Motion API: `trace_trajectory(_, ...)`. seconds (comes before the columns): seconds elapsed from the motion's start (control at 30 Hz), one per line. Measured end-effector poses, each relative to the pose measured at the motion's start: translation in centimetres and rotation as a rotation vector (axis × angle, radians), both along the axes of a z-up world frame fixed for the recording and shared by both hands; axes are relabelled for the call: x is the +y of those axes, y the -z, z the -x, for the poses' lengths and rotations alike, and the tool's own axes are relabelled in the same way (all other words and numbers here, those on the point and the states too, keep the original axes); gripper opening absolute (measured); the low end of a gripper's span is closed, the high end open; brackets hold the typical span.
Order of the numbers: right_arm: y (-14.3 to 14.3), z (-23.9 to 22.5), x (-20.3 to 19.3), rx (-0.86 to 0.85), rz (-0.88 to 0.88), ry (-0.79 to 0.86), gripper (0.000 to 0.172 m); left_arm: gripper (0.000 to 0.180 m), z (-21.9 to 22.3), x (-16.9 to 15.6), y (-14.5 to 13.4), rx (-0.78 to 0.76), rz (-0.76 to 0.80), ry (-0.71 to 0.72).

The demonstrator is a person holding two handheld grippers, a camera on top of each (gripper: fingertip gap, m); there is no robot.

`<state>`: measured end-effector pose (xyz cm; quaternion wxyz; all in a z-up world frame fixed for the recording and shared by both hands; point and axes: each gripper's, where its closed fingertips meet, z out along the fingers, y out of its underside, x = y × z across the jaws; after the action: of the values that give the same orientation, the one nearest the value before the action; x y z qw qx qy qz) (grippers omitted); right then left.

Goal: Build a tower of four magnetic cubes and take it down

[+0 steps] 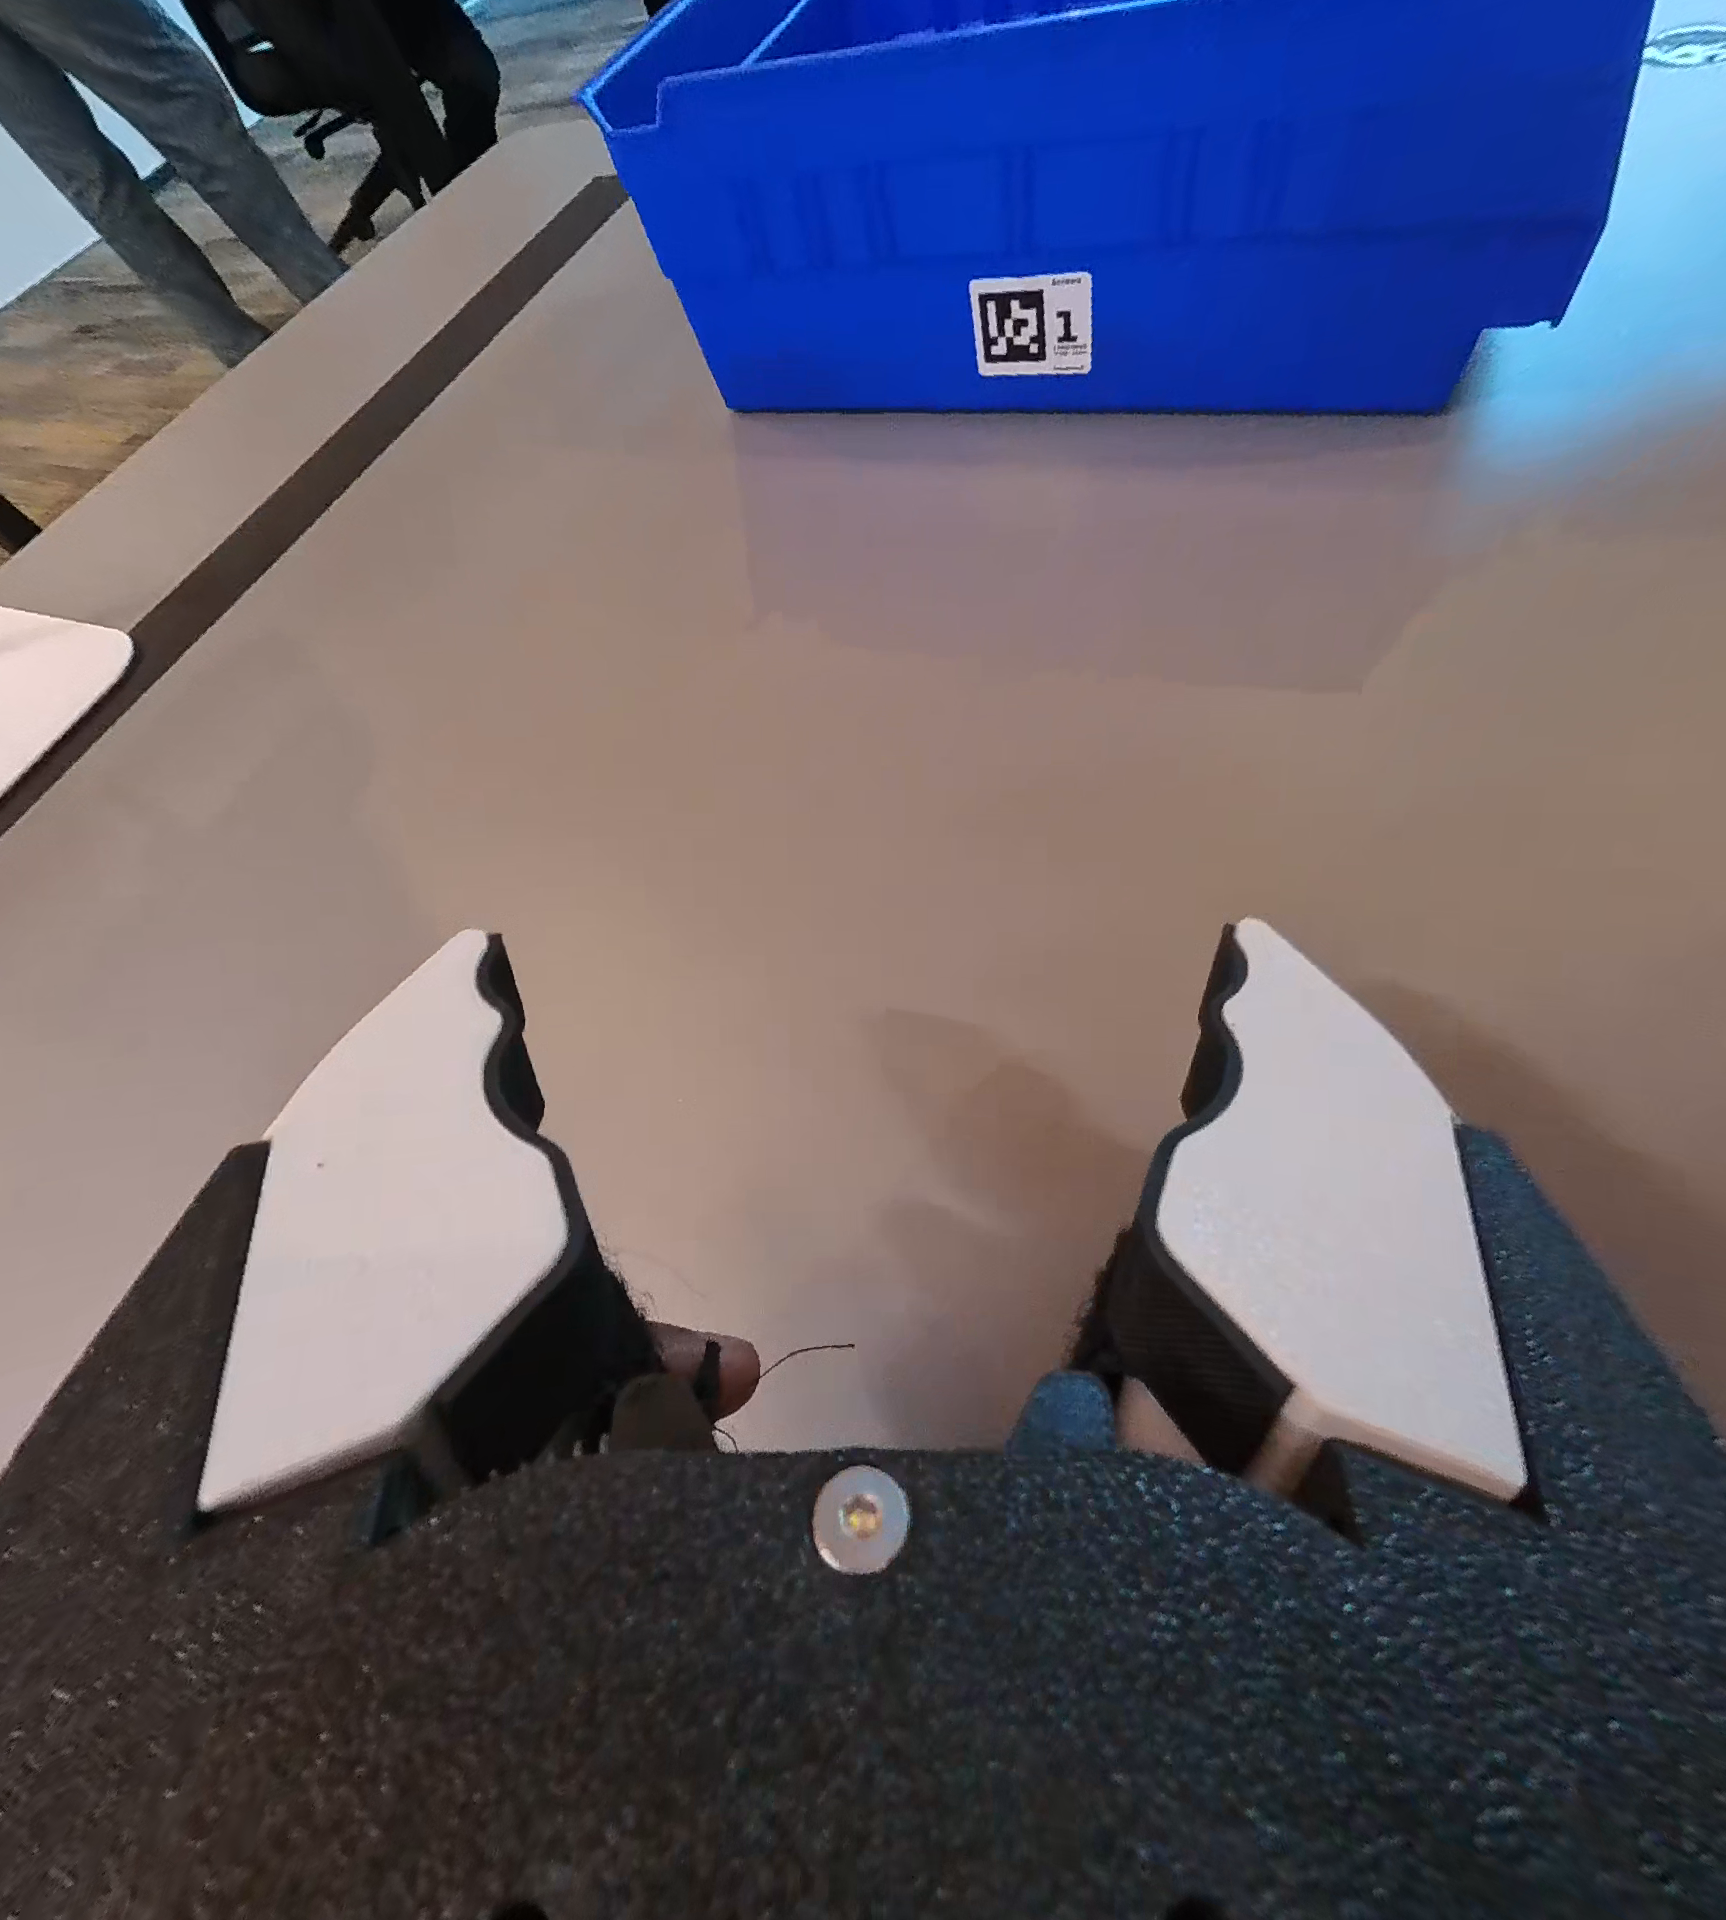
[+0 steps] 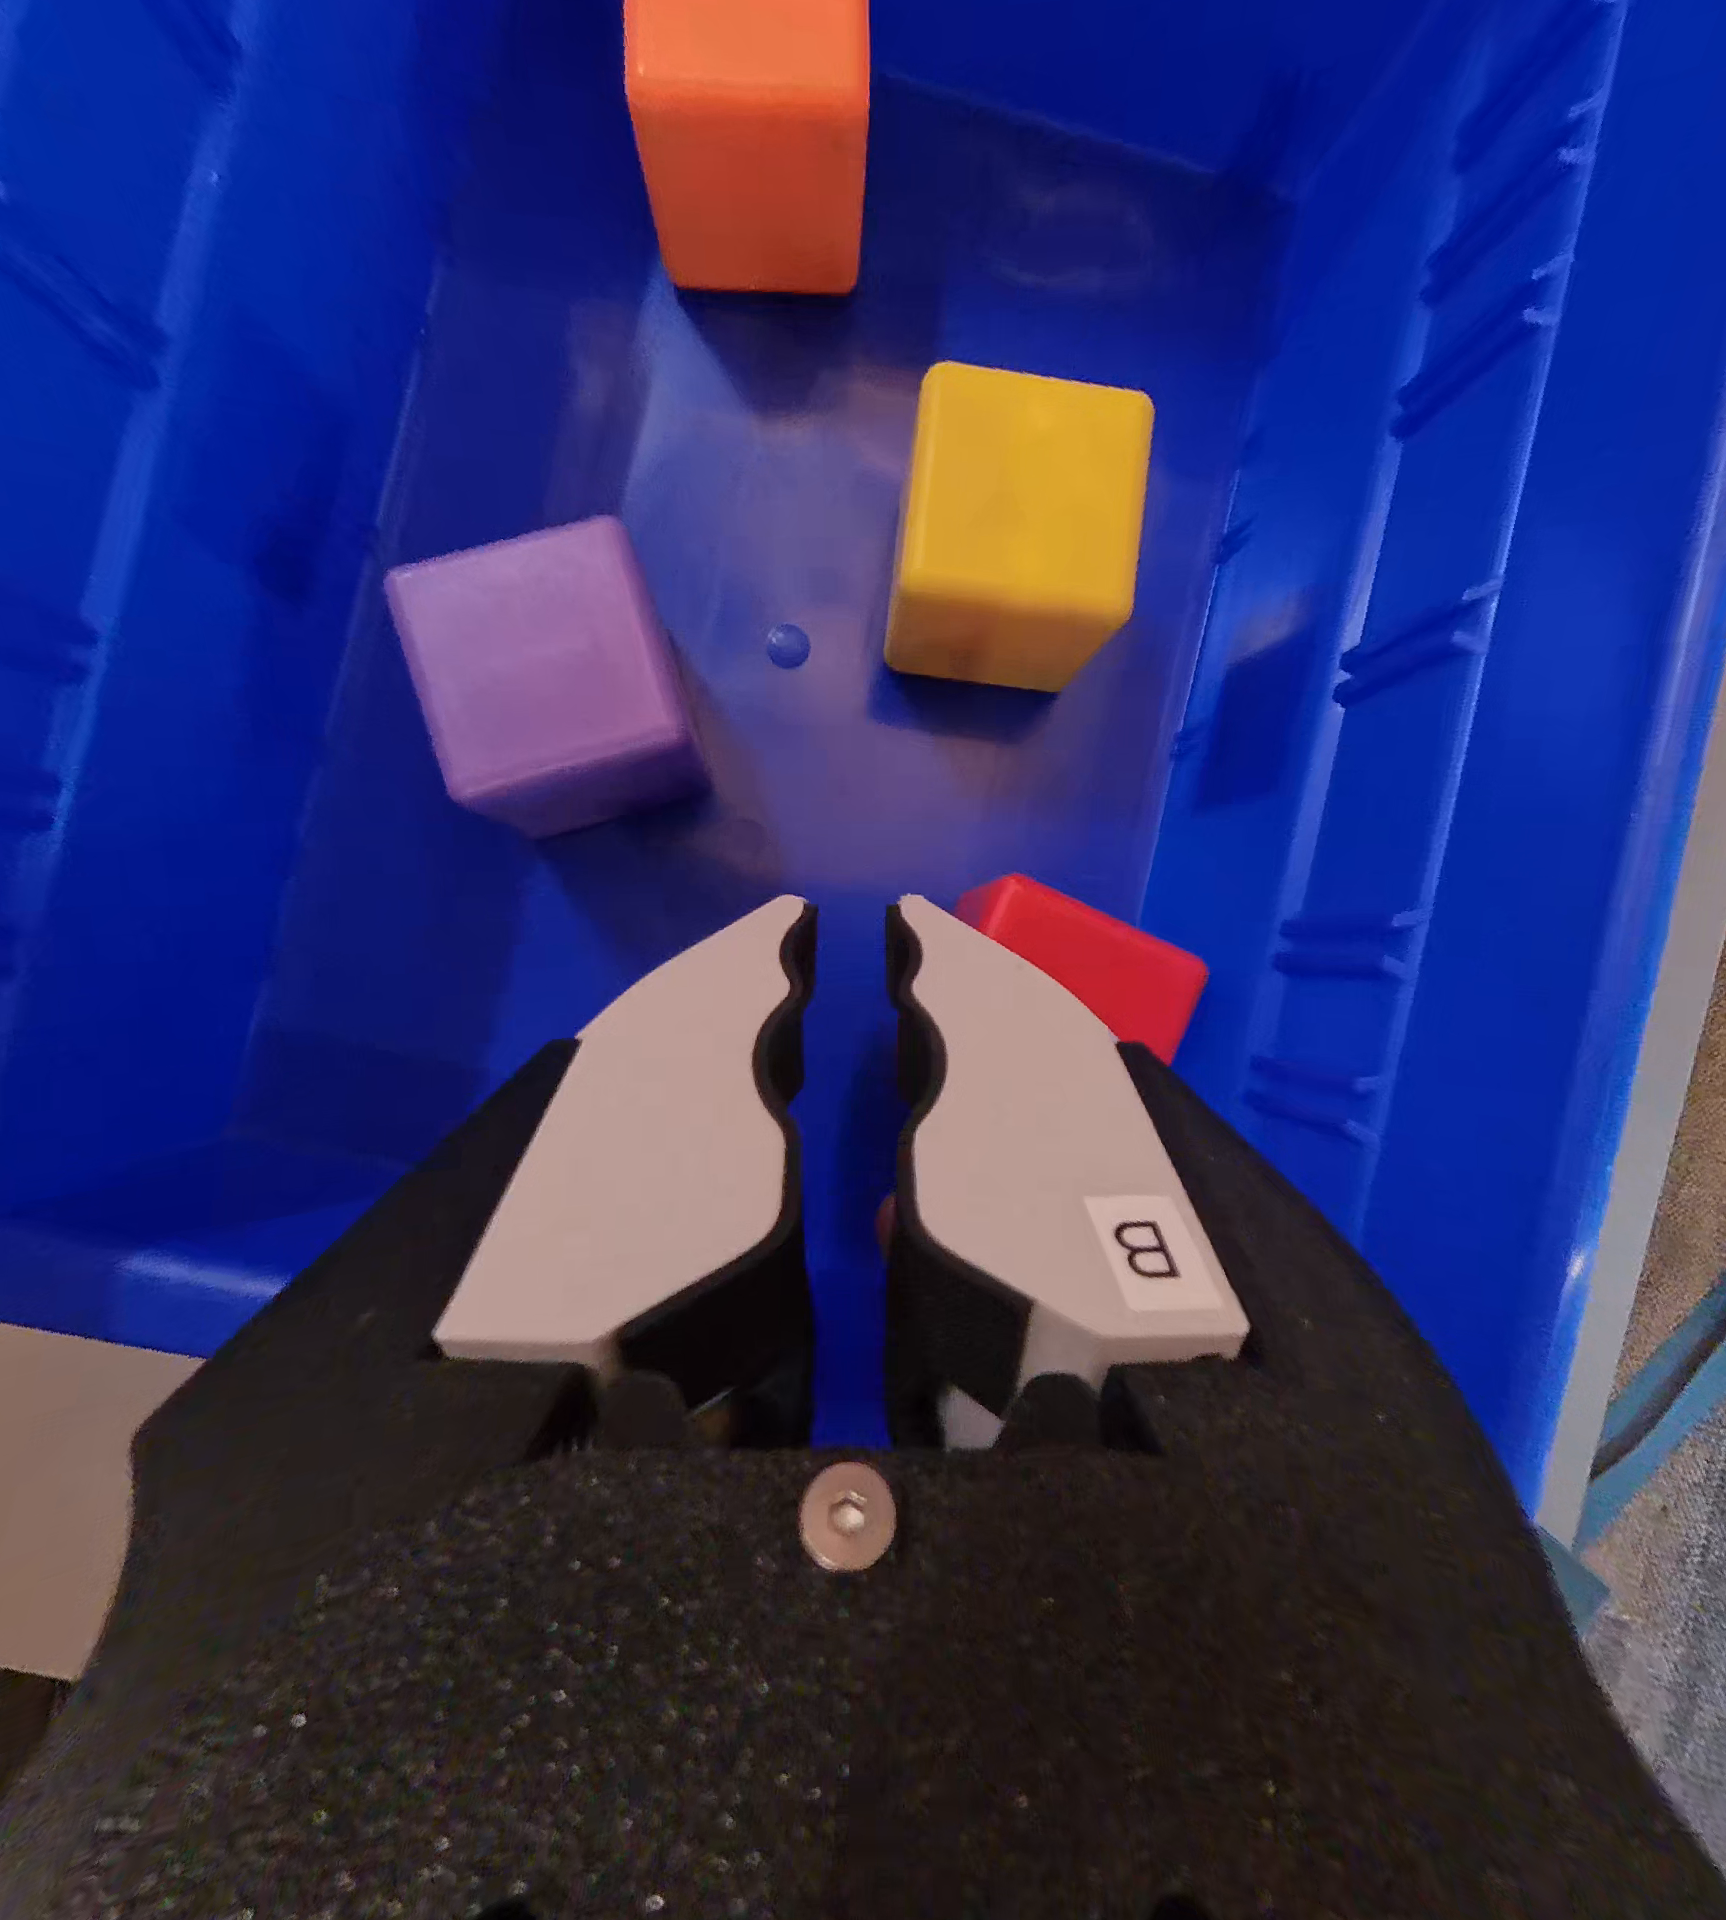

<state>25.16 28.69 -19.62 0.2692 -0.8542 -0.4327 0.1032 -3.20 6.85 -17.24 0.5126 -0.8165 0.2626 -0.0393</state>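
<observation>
Cubes lie loose in the blue bin: purple cube, yellow cube and orange cube ahead of the right tongs, red cube just beside them. Right tongs are narrowly parted, empty; left tongs are spread wide over bare desk, probably reserved for stacking.
</observation>
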Motion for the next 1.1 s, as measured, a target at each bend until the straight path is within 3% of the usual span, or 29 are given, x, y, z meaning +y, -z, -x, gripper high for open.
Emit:
trace_trajectory(0.33, -2.4, 1.2, -0.4, 0.061, -0.085, -0.036, 0.022, 0.123, 0.2, 0.1, 0.1, 0.007, 0.003, -0.01)
trace_trajectory(0.43, -3.6, 1.6, -0.5, 0.082, -0.129, -0.034, 0.04, 0.123, 0.3, 0.1, 0.2, 0.016, 0.005, -0.017)
trace_trajectory(0.57, -5.8, 2.6, -0.4, 0.159, -0.195, -0.011, 0.08, 0.126, 1.0, 0.2, -0.6, 0.032, -0.017, -0.056)
trace_trajectory(0.73, -9.7, 4.9, -0.4, 0.319, -0.31, 0.037, 0.148, 0.146, 3.9, -0.6, -6.3, -0.057, -0.14, -0.266)
trace_trajectory(0.87, -11.8, 5.1, -0.5, 0.314, -0.434, 0.087, 0.148, 0.147, 7.1, -3.8, -11.1, -0.072, -0.243, -0.423)
trace_trajectory(1.1, -15.4, 4.5, -2.6, 0.408, -0.53, 0.182, 0.148, 0.148, 14.9, -12.1, -16.2, -0.006, -0.364, -0.817)
